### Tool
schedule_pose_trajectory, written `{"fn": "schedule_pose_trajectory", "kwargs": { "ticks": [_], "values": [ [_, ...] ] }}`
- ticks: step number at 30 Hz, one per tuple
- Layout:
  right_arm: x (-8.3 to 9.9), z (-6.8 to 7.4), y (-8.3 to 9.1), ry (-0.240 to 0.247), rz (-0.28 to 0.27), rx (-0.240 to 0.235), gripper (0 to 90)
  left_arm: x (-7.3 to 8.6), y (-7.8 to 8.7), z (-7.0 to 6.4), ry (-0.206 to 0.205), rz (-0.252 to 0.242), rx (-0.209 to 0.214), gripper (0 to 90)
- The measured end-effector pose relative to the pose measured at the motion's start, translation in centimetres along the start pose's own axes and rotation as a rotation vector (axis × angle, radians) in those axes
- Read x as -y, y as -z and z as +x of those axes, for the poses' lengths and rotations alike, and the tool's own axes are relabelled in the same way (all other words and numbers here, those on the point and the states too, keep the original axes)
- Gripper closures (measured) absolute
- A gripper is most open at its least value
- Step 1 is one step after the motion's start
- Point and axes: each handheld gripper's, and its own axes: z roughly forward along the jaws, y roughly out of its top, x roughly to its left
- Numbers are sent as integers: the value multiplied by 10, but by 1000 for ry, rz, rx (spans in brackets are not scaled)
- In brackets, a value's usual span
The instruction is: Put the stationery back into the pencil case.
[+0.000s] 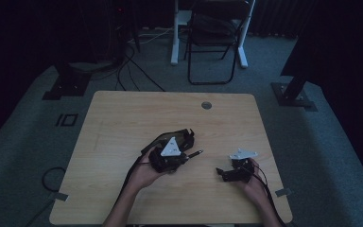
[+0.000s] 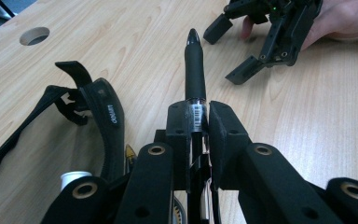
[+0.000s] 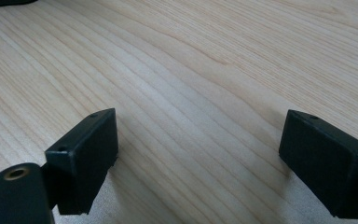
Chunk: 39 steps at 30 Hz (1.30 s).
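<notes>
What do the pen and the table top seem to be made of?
The pen, clamped in the left tool: likely matte black plastic or rubbery grip, since it gives only a dull sheen; its clear section looks like glossy plastic. The table: pale wood or wood-look laminate, with a visible smooth grain.

We see 2 bare forearms, no sleeves. Each hand carries a black gripper: the left gripper (image 1: 185,156) and right gripper (image 1: 223,172) both wear a grey 3-cornered plate and trail a dark cable. Their blocky black jaws hang on arms with brass-ringed screw holes.
</notes>
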Motion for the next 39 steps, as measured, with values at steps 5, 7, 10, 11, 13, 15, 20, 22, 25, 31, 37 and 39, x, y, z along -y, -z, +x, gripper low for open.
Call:
{"fn": "schedule_pose_trajectory", "kwargs": {
  "ticks": [5, 7, 10, 11, 13, 15, 20, 22, 25, 31, 37, 39],
  "values": [
    [0, 0, 0, 0, 0, 0, 116, 1, 1, 2, 6, 1, -4, 794],
    [0, 0, 0, -1, 0, 0, 116, 1, 1, 4, 7, 4, -7, 794],
    [0, 0, 0, -1, 0, 0, 116, -1, 3, 6, 6, 0, -13, 794],
    [0, 0, 0, 0, 0, 0, 116, -1, 4, 7, 5, -1, -16, 794],
    [0, 0, 0, -1, 0, 0, 116, -2, 6, 9, 9, -6, -23, 794],
    [0, 0, 0, -1, 0, 0, 116, -3, 8, 12, 9, -7, -30, 794],
    [0, 0, 0, 0, 0, 0, 116, -3, 12, 18, 17, -10, -41, 794],
    [0, 0, 0, 0, 0, 0, 116, -1, 13, 21, 21, -8, -46, 794],
    [0, 0, 0, 0, 0, 0, 116, -1, 14, 25, 29, -5, -51, 794],
    [0, 0, 0, 0, -1, 0, 116, 1, 15, 34, 50, -9, -64, 794],
    [0, 0, 0, 1, -1, 0, 116, 3, 12, 40, 68, -5, -68, 794],
    [0, 0, 0, 1, -1, 0, 116, 3, 11, 41, 74, -6, -69, 794]
  ]
}}
